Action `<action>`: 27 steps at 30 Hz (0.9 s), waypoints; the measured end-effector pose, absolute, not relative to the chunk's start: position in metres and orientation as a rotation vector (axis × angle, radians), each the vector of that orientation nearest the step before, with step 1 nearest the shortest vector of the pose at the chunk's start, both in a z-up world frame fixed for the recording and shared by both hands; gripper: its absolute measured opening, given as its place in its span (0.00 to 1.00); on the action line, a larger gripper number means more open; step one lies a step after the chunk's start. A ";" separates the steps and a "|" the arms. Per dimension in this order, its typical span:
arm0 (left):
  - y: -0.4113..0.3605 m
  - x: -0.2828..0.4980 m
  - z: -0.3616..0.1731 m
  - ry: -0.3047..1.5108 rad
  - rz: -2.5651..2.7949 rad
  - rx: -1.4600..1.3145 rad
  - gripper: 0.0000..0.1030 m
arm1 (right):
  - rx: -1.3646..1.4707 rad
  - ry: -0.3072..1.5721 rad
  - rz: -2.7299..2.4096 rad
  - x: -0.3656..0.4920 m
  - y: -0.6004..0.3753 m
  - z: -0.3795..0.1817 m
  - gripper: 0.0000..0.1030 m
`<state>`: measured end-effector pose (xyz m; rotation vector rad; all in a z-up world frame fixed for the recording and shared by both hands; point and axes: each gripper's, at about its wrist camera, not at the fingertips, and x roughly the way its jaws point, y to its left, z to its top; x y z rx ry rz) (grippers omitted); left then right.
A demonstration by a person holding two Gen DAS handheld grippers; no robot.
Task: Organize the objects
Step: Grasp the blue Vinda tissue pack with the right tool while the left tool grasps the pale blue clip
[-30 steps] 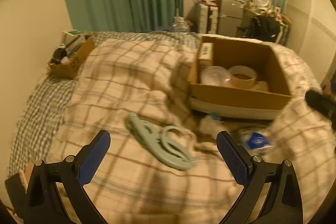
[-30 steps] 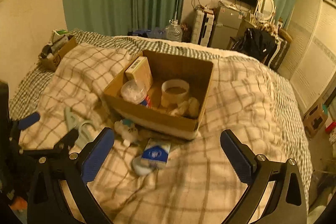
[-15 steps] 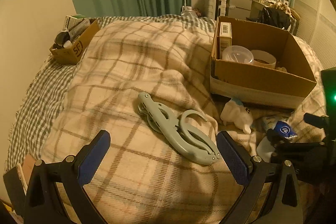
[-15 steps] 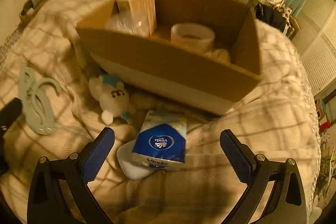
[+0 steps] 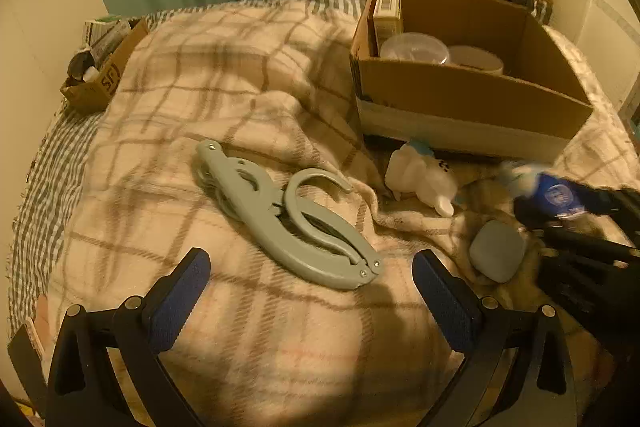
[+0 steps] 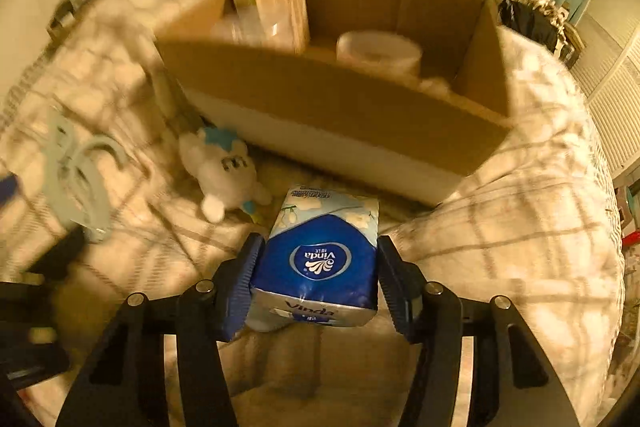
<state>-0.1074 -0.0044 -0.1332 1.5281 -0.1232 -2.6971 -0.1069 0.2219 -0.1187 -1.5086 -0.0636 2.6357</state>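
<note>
Compared with half a second earlier, when the right hand-held gripper (image 6: 318, 281) stood spread wide above the tissue pack (image 6: 318, 259), its fingers (image 6: 245, 281) had closed in and were found pressed against both sides of the pack, grasping it. The pack had previously lain flat, partly over the grey pad (image 5: 498, 255); it now sat between the fingers, apart from the pad, and the left wrist view showed it blurred at the right edge, so whether it had left the blanket (image 5: 240, 67) could not be told. The pack was a soft blue and white plastic-wrapped block, its blue panel bearing the "Vinda" mark facing up, the front end slightly crumpled. It was positioned just in front of the cardboard box (image 6: 340, 99), near the white plush toy (image 6: 224, 171). The left hand-held gripper (image 5: 310, 277) was released, fingers well apart, over the blanket on the bed, with the grey-green plastic clamp tool (image 5: 280, 211) lying just beyond its fingertips.
</note>
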 end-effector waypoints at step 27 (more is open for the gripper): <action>-0.002 -0.102 -0.128 -0.059 -2.773 1.556 0.09 | -1.415 0.049 2.718 -0.078 0.235 -0.091 0.54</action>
